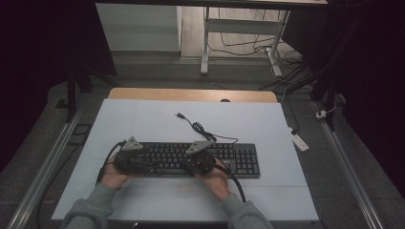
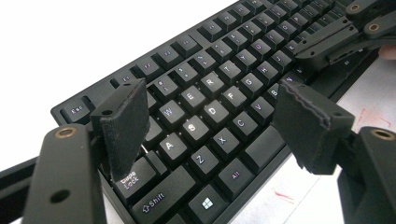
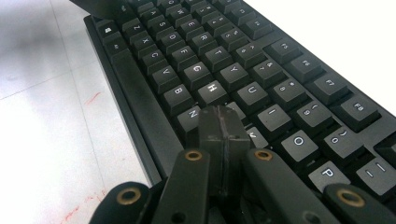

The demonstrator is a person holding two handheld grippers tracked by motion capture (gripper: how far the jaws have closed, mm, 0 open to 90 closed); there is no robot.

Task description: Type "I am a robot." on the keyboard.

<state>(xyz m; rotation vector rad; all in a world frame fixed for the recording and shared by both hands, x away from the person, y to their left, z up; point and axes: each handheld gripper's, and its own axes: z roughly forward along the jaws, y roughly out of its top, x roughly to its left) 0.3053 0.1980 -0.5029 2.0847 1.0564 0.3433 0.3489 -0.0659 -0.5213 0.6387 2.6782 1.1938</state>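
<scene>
My right gripper (image 3: 223, 122), jaws pressed together, rests on the keys of the keyboard (image 1: 200, 160) lying along the surface's near edge; my left gripper (image 2: 212, 121) hangs spread above (risk: pressing neighbouring keys).

The high view is dim with dark corners; both gripper views blow the white table surface (image 2: 56, 42) out, their near jaws blurred.
</scene>
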